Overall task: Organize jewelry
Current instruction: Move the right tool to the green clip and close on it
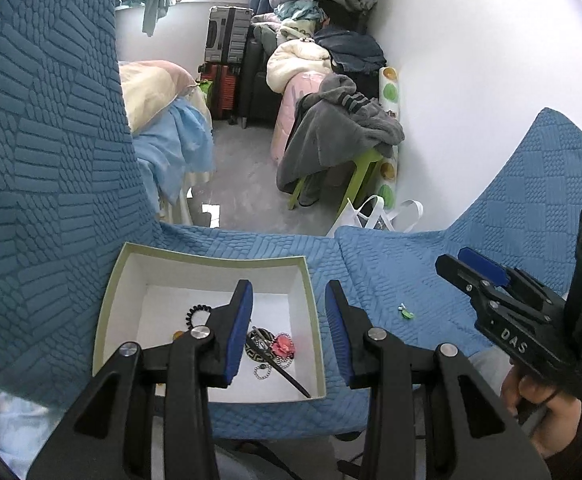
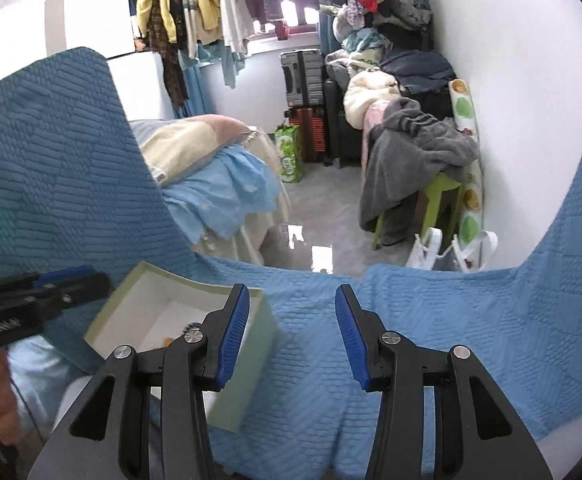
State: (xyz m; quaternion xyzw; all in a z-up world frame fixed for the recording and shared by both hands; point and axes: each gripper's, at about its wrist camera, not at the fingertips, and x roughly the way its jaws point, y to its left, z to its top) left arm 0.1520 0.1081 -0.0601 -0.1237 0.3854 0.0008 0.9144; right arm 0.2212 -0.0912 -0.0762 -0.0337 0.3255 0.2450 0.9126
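While both empty grippers gape | box [image 1: 111, 300] holds jewelry | perhaps earring [image 1: 406, 312] outside

Blue quilted cover [image 1: 371, 256]: cloth, matt, raised ribbed and woven-look texture. Box [image 1: 109, 292] on cover: matt paperboard, pale green outside, smooth white inside. In box: bead chain [image 1: 263, 370] metallic, shiny; pink flower [image 1: 282, 345] soft-looking; black hair tie [image 1: 197, 312] ridged. Left claw [image 1: 289, 330]: black matt plastic, ribbed blue pads, polished metal pivot pins. Right claw [image 2: 291, 332] seen alike. Beyond cover: grey garment [image 1: 339, 136] fleecy; stool [image 1: 361, 176] green, smooth plastic.
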